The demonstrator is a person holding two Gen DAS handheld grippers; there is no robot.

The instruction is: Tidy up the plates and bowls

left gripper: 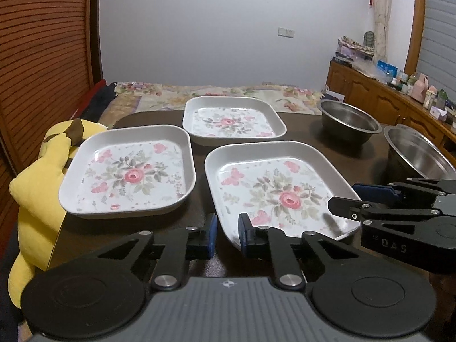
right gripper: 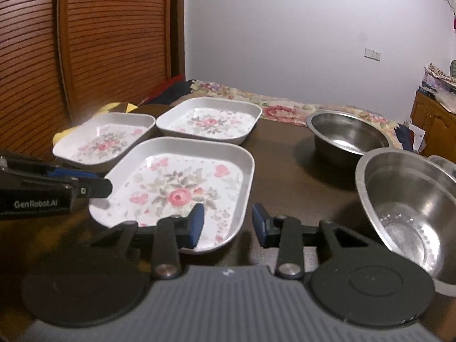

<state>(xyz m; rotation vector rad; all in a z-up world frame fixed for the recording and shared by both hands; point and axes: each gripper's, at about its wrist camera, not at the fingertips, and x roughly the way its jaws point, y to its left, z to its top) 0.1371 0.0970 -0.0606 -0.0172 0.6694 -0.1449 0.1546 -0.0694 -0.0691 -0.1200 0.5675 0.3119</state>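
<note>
Three white square plates with a rose print lie on the dark table: a near one [left gripper: 273,191] [right gripper: 182,188], a left one [left gripper: 128,171] [right gripper: 105,139] and a far one [left gripper: 232,119] [right gripper: 209,121]. Two steel bowls stand to the right, a far bowl [left gripper: 347,119] [right gripper: 347,134] and a near bowl [left gripper: 419,154] [right gripper: 407,199]. My left gripper [left gripper: 227,235] is open, its jaws straddling the near plate's front-left corner. My right gripper [right gripper: 228,225] is open at that plate's front-right corner, empty. Each gripper shows in the other's view, the right one [left gripper: 370,199] and the left one [right gripper: 85,182].
A yellow plush toy [left gripper: 37,176] leans at the table's left edge. A floral-covered bed [left gripper: 216,97] lies behind the table. A wooden slatted door [right gripper: 85,42] stands on the left, and a wooden cabinet [left gripper: 379,91] with clutter on the right.
</note>
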